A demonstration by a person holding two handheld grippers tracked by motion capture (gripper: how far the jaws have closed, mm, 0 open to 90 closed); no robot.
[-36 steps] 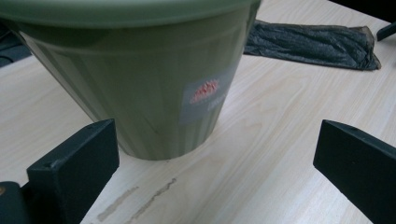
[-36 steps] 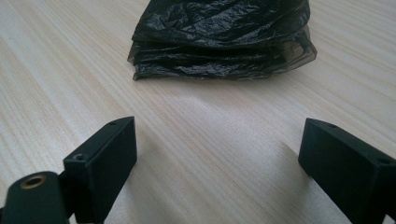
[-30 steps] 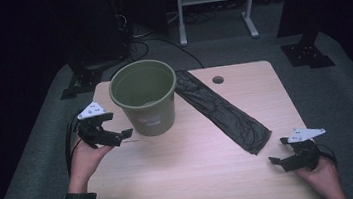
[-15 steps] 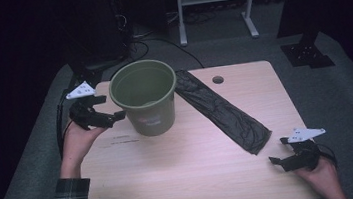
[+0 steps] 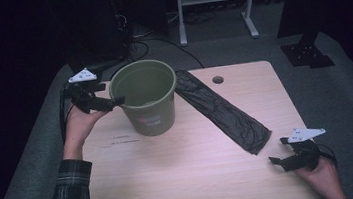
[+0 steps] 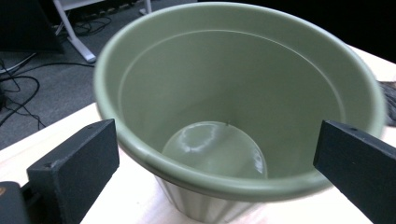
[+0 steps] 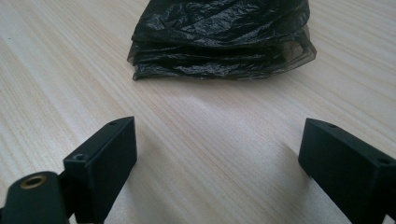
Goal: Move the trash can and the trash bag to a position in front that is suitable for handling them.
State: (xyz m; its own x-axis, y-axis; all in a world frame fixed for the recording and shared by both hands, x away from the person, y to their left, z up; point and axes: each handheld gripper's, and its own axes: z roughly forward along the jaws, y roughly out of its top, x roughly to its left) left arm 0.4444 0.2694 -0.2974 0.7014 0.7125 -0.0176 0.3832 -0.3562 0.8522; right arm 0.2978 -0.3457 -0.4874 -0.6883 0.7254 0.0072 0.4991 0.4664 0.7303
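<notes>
- Reaching for the green bucket [image 5: 147,103] at upper left of centre in the high view, the left gripper [image 5: 114,101] hangs at its rim with jaws spread wide, holding nothing; in the left gripper view the near rim [image 6: 196,179] sits between them.
- Judged next: close on that rim wall squarely.
- Bucket stands upright, mouth up, long axis vertical.
- Folded black bag [image 5: 223,111] lies flat, running diagonally from upper centre to lower right.
- Right gripper [image 5: 283,150], open and empty, rests at lower right, near the bag's end [image 7: 219,42].
</notes>
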